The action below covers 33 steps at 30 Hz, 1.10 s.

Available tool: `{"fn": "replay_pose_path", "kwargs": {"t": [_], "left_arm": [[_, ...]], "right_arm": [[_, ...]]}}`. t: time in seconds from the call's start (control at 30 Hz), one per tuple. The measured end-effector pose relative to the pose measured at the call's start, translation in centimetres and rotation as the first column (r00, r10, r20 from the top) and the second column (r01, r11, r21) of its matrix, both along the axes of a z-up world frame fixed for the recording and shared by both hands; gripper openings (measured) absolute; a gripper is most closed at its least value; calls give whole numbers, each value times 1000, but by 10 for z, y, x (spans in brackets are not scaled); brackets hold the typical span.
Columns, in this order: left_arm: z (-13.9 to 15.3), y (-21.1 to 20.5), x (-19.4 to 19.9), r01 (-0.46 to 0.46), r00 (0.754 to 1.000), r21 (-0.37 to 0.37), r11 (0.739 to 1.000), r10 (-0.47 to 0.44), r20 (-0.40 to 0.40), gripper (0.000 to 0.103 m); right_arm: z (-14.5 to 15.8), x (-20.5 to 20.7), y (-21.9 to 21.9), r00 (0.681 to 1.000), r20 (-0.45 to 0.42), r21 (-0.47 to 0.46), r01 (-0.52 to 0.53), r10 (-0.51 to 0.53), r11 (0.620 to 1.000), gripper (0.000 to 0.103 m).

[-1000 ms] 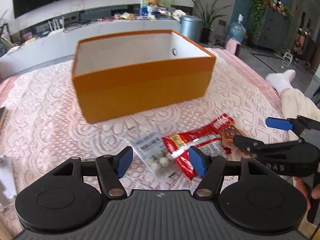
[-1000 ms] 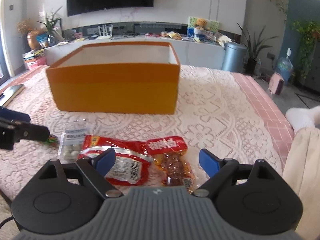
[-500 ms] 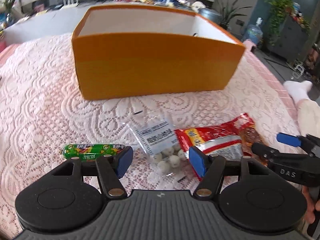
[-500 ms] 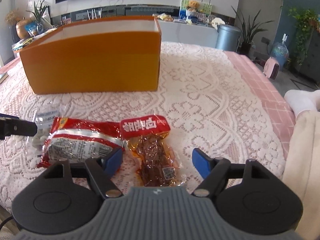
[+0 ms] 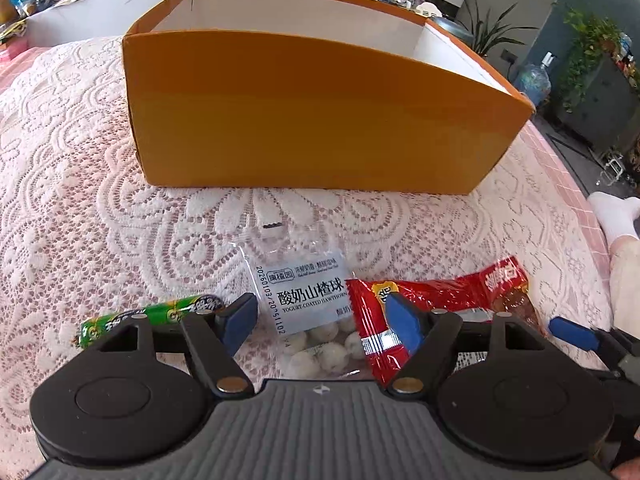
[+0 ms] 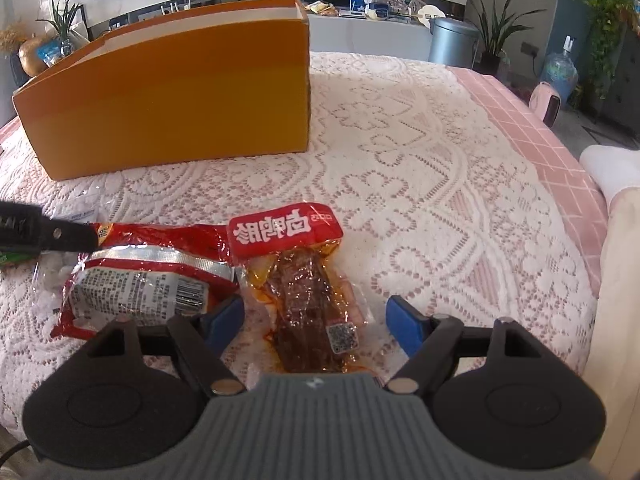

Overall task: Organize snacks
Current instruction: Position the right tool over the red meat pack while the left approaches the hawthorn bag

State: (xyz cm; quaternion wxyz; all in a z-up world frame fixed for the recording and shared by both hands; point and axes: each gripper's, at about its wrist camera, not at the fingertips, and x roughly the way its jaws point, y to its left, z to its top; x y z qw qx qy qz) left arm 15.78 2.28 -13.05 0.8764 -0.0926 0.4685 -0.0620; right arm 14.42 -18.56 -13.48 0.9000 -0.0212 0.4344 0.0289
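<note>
Down on the lace tablecloth (image 5: 80,184), I've got four snacks lined up in front of the orange box (image 5: 320,120), which sits further back with its top open. My left tool (image 5: 322,317) hangs right over the clear bag of yogurt hawthorn balls (image 5: 308,312). Its jaws have just been opening and now stand wide, with the bag between them, but the pads aren't pressing on it as far as I can see. The green sausage stick (image 5: 152,314) lies just beside the left pad, partly hidden behind that finger. On the other side, the red peanut-style packet (image 5: 372,320) overlaps the edge of the hawthorn bag and runs under the right pad.

My right tool (image 6: 314,320) is parked over the red-topped braised meat pack (image 6: 304,280), which lies lengthwise between the fingers, QR code end nearest the camera. Those jaws are wide apart too, gripping nothing, with neither pad touching the pack. The red packet sits just beside the meat pack, on the left, edges touching. A white sock (image 6: 608,168) pokes in past the table's edge on the right.
</note>
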Motion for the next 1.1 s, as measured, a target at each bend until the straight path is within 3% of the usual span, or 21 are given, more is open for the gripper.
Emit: {"fn": "replay_pose_path", "kwargs": {"t": [0.1, 0.23, 0.6, 0.7, 0.8, 0.83, 0.9, 1.1], "left_arm": [[-3, -1, 5, -28, 999, -2, 1000, 28, -15, 91], [-3, -9, 14, -36, 999, 38, 999, 37, -32, 94], [-8, -12, 22, -52, 998, 38, 998, 54, -42, 97], [-4, -6, 19, -36, 999, 39, 999, 37, -31, 74], [-3, 7, 16, -31, 999, -3, 1000, 31, -39, 64], [-2, 10, 13, -28, 999, -2, 1000, 28, -30, 49], [3, 14, 11, -23, 1000, 22, 999, 23, -17, 38], [7, 27, 3, -5, 998, 11, 1000, 6, -55, 37]], "right_arm": [[-2, 0, 0, 1000, 7, -8, 5, -5, 1000, 75], [1, -2, 3, 1000, 20, -8, -4, 4, 1000, 61], [3, -3, 8, 1000, 22, -20, 11, -10, 1000, 61], [3, -2, 8, 1000, 19, -22, 17, -16, 1000, 61], [4, -2, 10, 1000, 15, -22, 17, -17, 1000, 61], [4, -3, 12, 1000, 15, -22, 14, -14, 1000, 61], [6, -4, 16, 1000, 21, -29, 7, -6, 1000, 61], [13, -7, 25, 999, 42, -38, -22, 23, 999, 61]]}}
